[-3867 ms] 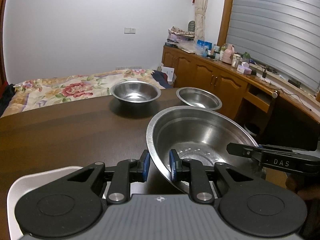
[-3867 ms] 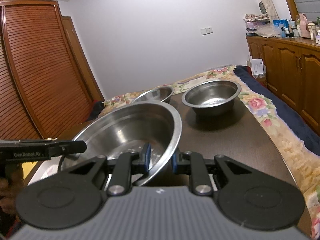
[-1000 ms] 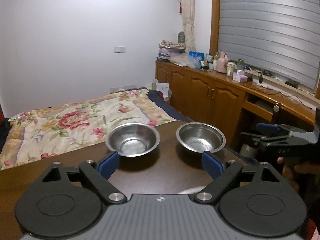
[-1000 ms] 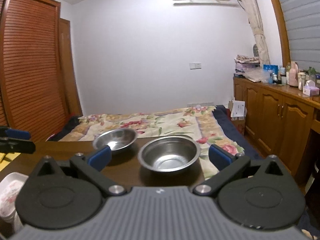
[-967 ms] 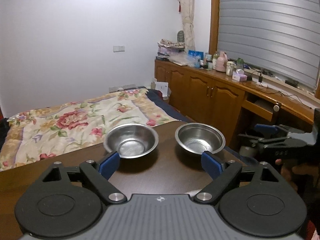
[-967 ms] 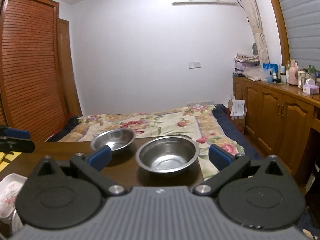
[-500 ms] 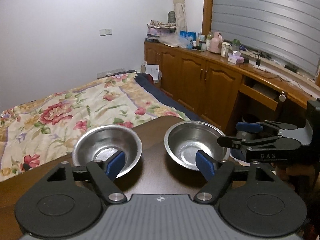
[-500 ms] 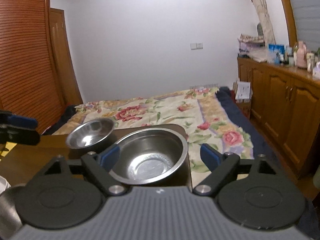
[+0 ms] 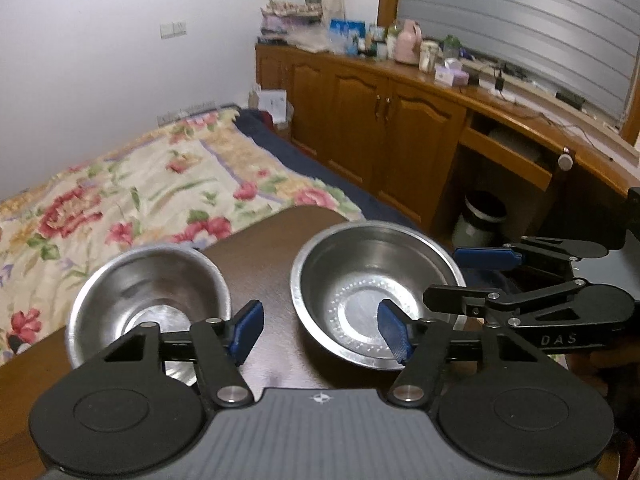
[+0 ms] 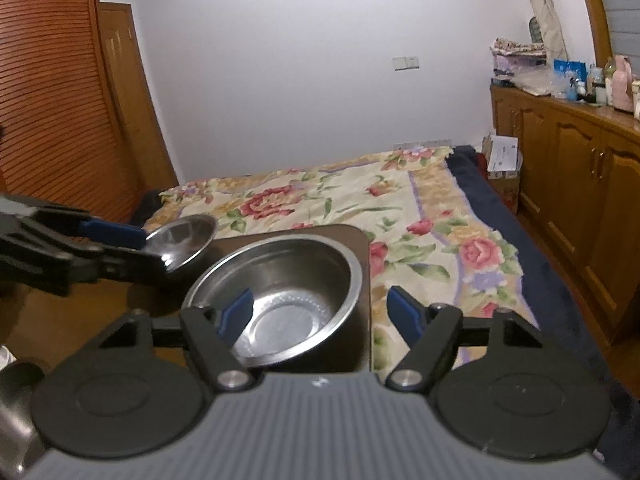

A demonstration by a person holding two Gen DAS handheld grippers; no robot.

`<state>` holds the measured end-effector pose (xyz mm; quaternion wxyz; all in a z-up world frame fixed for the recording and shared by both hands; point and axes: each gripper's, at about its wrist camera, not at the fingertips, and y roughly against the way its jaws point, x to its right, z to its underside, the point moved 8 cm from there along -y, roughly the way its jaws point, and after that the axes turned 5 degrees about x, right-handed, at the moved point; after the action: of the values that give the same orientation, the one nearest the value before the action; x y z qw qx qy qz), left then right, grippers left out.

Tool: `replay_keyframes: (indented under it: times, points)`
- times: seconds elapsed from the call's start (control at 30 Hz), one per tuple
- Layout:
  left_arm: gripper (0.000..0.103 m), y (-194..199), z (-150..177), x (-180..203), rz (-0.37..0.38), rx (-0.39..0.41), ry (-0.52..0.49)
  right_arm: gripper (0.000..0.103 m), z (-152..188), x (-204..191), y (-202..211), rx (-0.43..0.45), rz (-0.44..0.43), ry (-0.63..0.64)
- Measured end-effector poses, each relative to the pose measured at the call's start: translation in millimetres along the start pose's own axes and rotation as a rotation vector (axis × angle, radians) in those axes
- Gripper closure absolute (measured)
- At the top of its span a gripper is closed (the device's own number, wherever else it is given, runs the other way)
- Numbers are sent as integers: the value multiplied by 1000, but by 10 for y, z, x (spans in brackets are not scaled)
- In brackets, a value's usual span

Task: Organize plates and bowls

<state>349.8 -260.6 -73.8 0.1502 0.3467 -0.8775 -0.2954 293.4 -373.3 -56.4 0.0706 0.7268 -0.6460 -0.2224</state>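
Note:
Two steel bowls stand on the dark wooden table (image 9: 272,248). The left bowl (image 9: 140,292) and the right bowl (image 9: 372,280) sit side by side near the table's far edge. My left gripper (image 9: 320,330) is open, its jaws straddling the near left rim of the right bowl. My right gripper (image 9: 452,276) reaches in from the right at that bowl's right rim. In the right wrist view my right gripper (image 10: 326,314) is open around the right bowl's (image 10: 288,292) near right rim. The left bowl (image 10: 184,240) lies behind my left gripper (image 10: 136,248).
A bed with a floral cover (image 9: 140,184) lies beyond the table. Wooden cabinets (image 9: 400,128) run along the right wall, with a bin (image 9: 480,216) below. The rim of a large steel bowl (image 10: 16,412) shows at the lower left of the right wrist view.
Both grippers have moved forward and down to the right bowl. Their jaws have narrowed somewhat but stay open. The bowls have not moved.

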Motion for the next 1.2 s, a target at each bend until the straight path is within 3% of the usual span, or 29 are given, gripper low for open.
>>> replay_keyframes:
  times: [0.1,0.2,0.47,0.53,0.7,0.73,0.93,1.2]
  points:
    - [39,-106,24,-6,16,-43,14,38,39,0,-19,-19,-11,-18]
    - [46,-181,49,-30,10,-77,12,43,46,18,-37,-30,-34,-58]
    - [58,-308,53,-110,22,-124,60,49,33,2,-47,-31,-48,-75]
    - [67,-339,52,-128,26,-133,70,51,29,12,-59,-30,-49,-86]
    - [75,-406,51,-127,33,-143,85,53,68,34,-78,-47,-48,-104]
    - [82,-413,56,-120,37,-143,88,54,70,39,-78,-47,-48,-108]
    - [83,-311,20,-103,28,-128,94,71,88,34,-74,-51,-58,-152]
    - [82,64,-103,-57,41,-56,71,73,-56,-76,80,-28,-53,-129]
